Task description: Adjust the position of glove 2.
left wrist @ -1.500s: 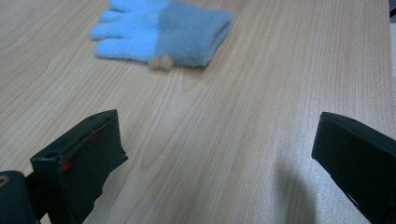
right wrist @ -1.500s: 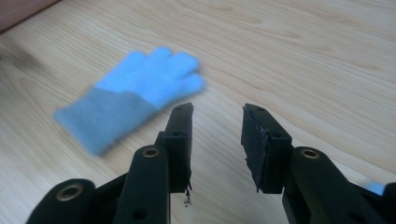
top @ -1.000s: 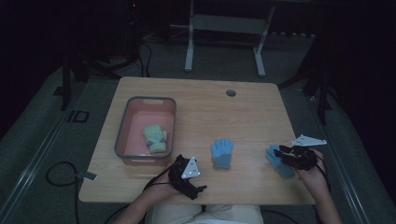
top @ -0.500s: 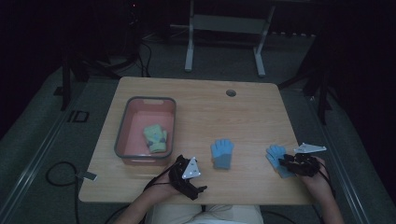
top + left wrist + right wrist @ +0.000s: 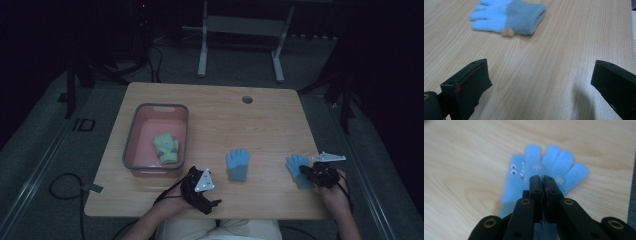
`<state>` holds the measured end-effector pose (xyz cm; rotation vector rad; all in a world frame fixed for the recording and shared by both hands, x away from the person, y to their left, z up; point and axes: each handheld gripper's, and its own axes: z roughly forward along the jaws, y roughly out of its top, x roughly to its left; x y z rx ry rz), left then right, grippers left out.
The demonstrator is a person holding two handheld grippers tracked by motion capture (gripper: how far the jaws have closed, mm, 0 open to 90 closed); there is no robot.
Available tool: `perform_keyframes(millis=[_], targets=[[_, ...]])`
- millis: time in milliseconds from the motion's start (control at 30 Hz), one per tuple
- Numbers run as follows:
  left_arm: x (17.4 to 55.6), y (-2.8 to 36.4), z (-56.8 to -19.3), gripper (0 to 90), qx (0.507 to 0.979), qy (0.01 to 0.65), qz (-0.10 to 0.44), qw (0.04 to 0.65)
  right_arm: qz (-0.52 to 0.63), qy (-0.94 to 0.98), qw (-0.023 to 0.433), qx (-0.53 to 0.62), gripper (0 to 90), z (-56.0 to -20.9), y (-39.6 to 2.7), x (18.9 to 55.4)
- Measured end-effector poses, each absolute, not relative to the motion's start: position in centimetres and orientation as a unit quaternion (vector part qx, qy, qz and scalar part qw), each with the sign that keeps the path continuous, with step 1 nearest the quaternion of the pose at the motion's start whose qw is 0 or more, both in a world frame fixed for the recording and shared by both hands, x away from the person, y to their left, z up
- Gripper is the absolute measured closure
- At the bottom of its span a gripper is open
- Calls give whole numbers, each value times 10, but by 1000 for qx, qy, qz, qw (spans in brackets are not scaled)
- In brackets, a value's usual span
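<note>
Jaws of the right gripper (image 5: 543, 180) have just closed, pinching the blue glove (image 5: 544, 170), whose fingers point to my twelve o'clock. Left gripper (image 5: 539, 75) stands wide apart, with the second glove (image 5: 509, 16) at its eleven o'clock.

A pink bin (image 5: 133, 135) with a grey rim sits on the wooden counter (image 5: 220, 115), up and left of the left jaws, a green glove (image 5: 166, 148) inside it (lying flat). A small dark round hole (image 5: 247, 99) marks the counter's far side, well beyond both jaws.
</note>
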<state>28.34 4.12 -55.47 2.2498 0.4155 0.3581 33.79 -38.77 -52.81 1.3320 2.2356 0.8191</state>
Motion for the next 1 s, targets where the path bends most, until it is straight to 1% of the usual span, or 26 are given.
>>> perform_keyframes(millis=[167,233,300,400,700,1000], targets=[[284,41,-555,16,890,163,144,400,315,785,237,478,872,-497,-364,332],[283,41,-555,16,890,163,142,401,327,778,241,480,872,-485,-354,331],[283,41,-554,16,890,163,143,402,326,774,253,481,872,-477,-343,330],[283,41,-554,16,889,164,142,402,330,768,255,487,872,-473,-327,330],[284,42,-554,16,889,163,139,404,330,755,251,507,872,-474,-296,339],[284,42,-554,16,888,164,138,406,311,760,226,524,871,-511,-287,342]])
